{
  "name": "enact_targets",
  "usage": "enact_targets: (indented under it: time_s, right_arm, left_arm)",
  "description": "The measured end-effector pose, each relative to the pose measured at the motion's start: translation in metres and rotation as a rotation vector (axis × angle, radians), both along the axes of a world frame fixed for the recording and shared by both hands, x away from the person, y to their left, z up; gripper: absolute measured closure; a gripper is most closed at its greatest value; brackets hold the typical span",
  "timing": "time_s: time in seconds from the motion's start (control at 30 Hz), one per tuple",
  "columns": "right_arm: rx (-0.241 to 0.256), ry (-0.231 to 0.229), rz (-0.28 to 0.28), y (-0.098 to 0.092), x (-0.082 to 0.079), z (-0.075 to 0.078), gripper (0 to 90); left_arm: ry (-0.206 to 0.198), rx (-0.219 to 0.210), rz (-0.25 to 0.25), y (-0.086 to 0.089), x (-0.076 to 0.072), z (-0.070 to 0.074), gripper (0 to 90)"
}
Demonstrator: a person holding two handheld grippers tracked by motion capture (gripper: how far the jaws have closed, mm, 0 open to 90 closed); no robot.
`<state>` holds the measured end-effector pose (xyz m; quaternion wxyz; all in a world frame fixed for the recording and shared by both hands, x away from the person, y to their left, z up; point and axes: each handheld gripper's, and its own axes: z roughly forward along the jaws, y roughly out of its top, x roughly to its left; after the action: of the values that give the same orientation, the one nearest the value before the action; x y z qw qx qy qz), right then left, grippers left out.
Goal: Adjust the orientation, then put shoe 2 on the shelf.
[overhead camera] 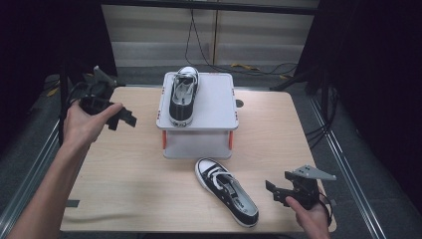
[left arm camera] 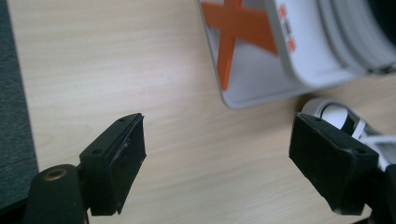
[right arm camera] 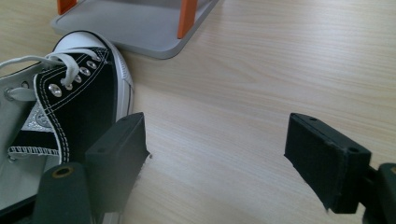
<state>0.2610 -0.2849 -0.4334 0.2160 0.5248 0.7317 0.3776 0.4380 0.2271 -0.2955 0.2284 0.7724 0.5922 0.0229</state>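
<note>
One black-and-white sneaker (overhead camera: 182, 95) rests on top of a grey two-level stand (overhead camera: 214, 104) at the table's back middle. A second matching sneaker (overhead camera: 227, 191) lies on the wooden table in front of the stand, toe toward it; its laced upper (right arm camera: 74, 93) appears in the right gripper view, and a sliver of its white toe (left arm camera: 334, 114) peeks past the far jaw in the left gripper view. My left gripper (overhead camera: 119, 118) is held open over the table's left side, nothing between its jaws. My right gripper (overhead camera: 276, 191) is open just right of the lower sneaker, empty.
The stand has orange posts (overhead camera: 163, 140) between its shelves and an orange cross brace (left arm camera: 236, 32) on its side. Dark floor (left arm camera: 14, 116) borders the table's left edge. Cables (overhead camera: 249, 67) run behind the table. Bare wood lies left and right of the stand.
</note>
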Motion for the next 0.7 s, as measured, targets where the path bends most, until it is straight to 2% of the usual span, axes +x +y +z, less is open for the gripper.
enact_targets:
  time_s: [0.17,0.23,0.33,0.4,0.47,0.57,0.63,0.7]
  right_arm:
    - [-0.020,0.032,0.036,0.011,0.002,0.002,23.0]
    - [-0.027,0.046,0.058,0.016,0.003,0.003,25.4]
    - [-0.025,0.051,0.082,0.024,0.004,0.008,35.1]
    - [-0.016,0.069,0.102,0.028,0.005,0.010,38.4]
    - [-0.013,0.081,0.132,0.033,0.007,0.013,42.1]
    - [-0.011,0.108,0.158,0.041,0.010,0.016,44.9]
    - [-0.008,0.117,0.181,0.046,0.010,0.017,45.9]
    - [0.004,0.127,0.195,0.050,0.012,0.017,48.9]
  left_arm:
    - [-0.014,-0.033,0.020,0.013,-0.021,-0.025,17.4]
    - [-0.001,-0.035,0.024,0.015,-0.028,-0.032,16.8]
    - [0.000,-0.047,0.007,0.017,-0.043,-0.044,16.7]
    - [-0.011,-0.025,0.014,0.018,-0.053,-0.052,16.8]
    - [-0.002,-0.011,0.005,0.019,-0.061,-0.059,16.8]
    - [-0.023,0.024,0.025,0.019,-0.070,-0.068,16.8]
    - [-0.016,0.008,0.021,0.020,-0.076,-0.075,16.8]
    - [-0.006,0.012,0.009,0.018,-0.081,-0.083,16.7]
